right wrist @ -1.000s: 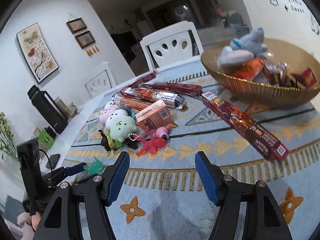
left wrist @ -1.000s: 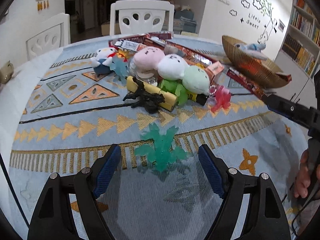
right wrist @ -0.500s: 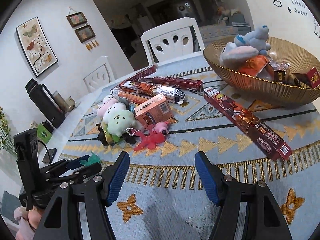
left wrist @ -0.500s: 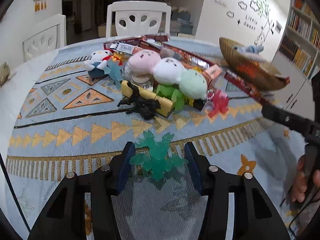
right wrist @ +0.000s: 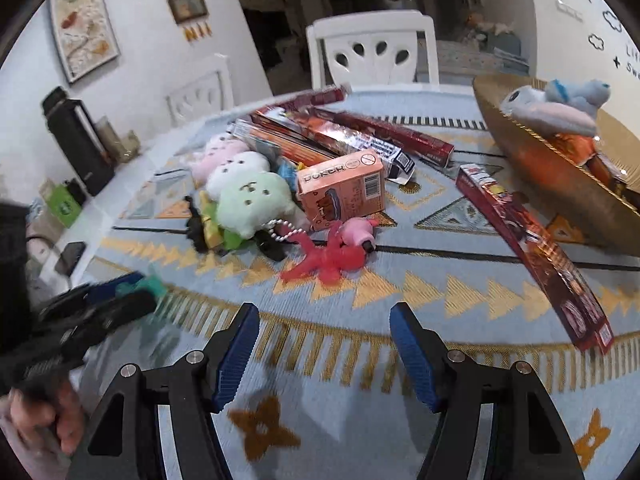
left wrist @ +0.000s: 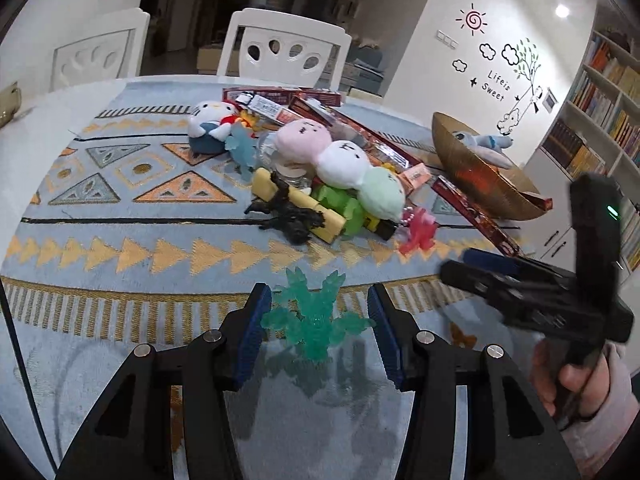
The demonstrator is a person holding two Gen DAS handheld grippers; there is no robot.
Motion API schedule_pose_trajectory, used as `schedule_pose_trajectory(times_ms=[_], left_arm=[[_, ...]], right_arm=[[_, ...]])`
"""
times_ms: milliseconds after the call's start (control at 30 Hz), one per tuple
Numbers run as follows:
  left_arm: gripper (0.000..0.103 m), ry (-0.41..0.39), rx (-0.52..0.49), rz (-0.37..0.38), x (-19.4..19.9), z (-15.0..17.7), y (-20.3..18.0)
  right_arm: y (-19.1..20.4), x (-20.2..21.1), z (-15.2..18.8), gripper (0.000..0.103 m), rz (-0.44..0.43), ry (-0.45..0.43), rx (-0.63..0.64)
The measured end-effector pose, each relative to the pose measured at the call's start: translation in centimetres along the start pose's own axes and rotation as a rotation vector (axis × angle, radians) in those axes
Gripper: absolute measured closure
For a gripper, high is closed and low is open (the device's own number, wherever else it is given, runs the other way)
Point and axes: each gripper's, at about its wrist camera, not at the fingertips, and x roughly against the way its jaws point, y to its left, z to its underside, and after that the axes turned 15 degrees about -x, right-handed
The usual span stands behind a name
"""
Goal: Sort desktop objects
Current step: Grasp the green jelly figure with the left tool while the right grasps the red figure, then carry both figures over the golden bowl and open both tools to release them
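Left wrist view shows the left gripper closed partway around a translucent green toy figure; its blue pads touch the figure's outstretched limbs on both sides, and the figure sits on the patterned blue and orange tablecloth. Beyond it lies a heap of toys: a black figure on a yellow block, a green plush, a white plush, a pink plush, a white cat plush and a red translucent figure. Long red snack boxes run toward a golden bowl that holds a grey plush. At the right edge a hand grips the right gripper, somewhat blurred.

From the right wrist view, the right gripper stands about half open with nothing between its fingers, above bare tablecloth. Ahead of it lie the red translucent figure, a pink toy, an orange poker box and the green plush. The golden bowl sits at the right, a long red snack box just in front of it. At the left edge the blurred left gripper has the green toy figure at its tip. A black flask stands near the table's far left edge.
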Motion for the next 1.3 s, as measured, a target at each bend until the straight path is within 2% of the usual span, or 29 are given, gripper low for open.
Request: schedule_pose_trajectory(times_ms=[133,267,367,433,633,867,1133,1300], left_arm=[[0.055,-0.012,0.018,0.021,0.3,0.0,0.3],[0.055,-0.013,0.045,0.043,0.4,0.1,0.8],[0.055,-0.01,0.045,0.051,0.3,0.1,0.7],[0.055,-0.012,0.036,0.052,0.4,0.0,0.5],[0.055,-0.013,0.031,0.057,0.4,0.0,0.3],[0.055,-0.01,0.016,0.061,0.3,0.0,-0.1],[0.055,-0.031,-0.03,0.054,0.9,-0.3,-1.0],[0.055,-0.08,-0.09,0.031,3.2,-2.2,-2.4]], right_arm=[[-0.3,-1.4,-1.9,0.051,0.018,0.0,-0.071],[0.7,-2.3,-2.4,0.051,0.029,0.003,-0.067],[2.0,-3.1,-2.3,0.051,0.108,-0.027,0.001],[2.5,-3.4,-2.4,0.06,0.158,-0.033,0.028],[1.6,-2.1,-1.7,0.061,0.125,0.006,0.044],[-0.3,1.4,1.4,0.061,0.109,0.029,0.052],[-1.7,5.4,2.4,0.061,0.057,-0.013,0.008],[-2.2,8.9,1.4,0.061,0.045,-0.074,0.002]])
